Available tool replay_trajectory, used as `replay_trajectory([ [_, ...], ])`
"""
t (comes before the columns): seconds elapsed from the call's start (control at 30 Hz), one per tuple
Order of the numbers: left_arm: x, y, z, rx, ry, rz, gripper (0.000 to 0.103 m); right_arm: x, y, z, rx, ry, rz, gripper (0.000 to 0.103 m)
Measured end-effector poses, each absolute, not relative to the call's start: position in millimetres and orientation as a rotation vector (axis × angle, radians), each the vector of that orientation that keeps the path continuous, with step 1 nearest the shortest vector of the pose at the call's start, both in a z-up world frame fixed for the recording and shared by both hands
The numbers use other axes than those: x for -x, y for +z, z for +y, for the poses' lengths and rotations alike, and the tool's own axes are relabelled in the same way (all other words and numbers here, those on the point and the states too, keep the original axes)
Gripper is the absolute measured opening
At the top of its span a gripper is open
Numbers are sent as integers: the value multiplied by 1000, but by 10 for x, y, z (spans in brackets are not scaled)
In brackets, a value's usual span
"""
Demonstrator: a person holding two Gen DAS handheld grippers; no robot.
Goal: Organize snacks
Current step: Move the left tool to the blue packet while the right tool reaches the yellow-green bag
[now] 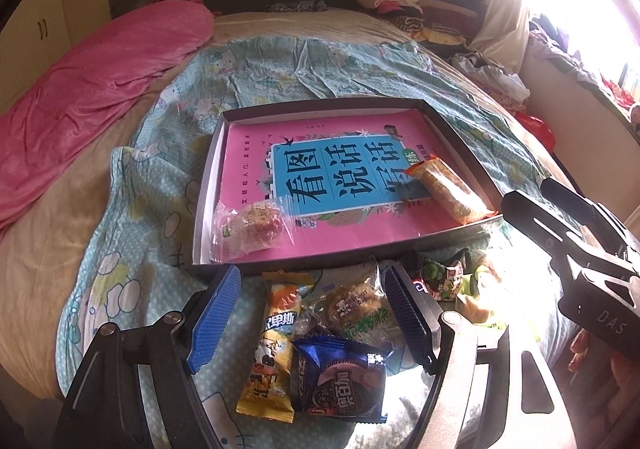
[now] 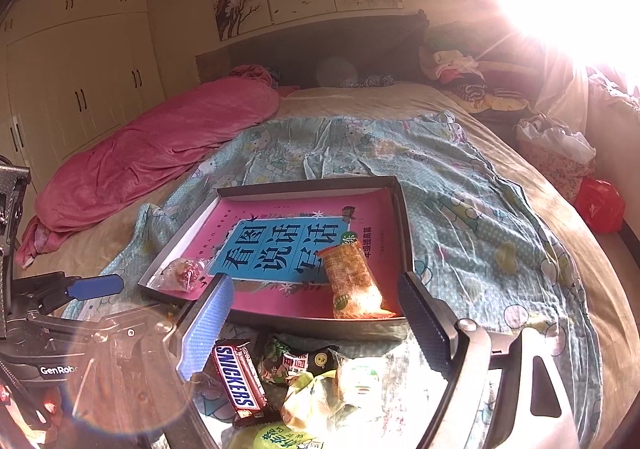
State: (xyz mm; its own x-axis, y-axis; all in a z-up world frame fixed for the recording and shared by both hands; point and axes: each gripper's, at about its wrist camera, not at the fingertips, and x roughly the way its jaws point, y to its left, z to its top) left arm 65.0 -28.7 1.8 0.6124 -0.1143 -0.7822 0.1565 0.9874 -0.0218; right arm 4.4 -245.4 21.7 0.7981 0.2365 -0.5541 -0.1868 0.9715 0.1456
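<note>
Both grippers are hanging over a loose pile of snacks on a pale blue cartoon-print sheet spread across the bed; the left gripper is standing with its blue ribbed pads apart, gripping nothing, straddling a yellow wrapped cake, a dark blue biscuit packet and a clear-wrapped pastry lying beneath it; the right gripper is likewise hanging released, empty, above a brown Snickers bar and a green-and-black sweet packet. Just beyond the pile a shallow dark cardboard box lid is lying with a pink book flat inside; a clear bag of pink sweets is resting at its near-left corner, and an orange-ended cracker packet is lying toward its near-right.
</note>
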Motion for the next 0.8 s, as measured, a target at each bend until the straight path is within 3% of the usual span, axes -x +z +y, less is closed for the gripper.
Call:
replay_trajectory([
  [0.8, -342, -190, -28, -35, -161, 1010, 76, 47, 53, -2908, -202, 108, 714, 84],
])
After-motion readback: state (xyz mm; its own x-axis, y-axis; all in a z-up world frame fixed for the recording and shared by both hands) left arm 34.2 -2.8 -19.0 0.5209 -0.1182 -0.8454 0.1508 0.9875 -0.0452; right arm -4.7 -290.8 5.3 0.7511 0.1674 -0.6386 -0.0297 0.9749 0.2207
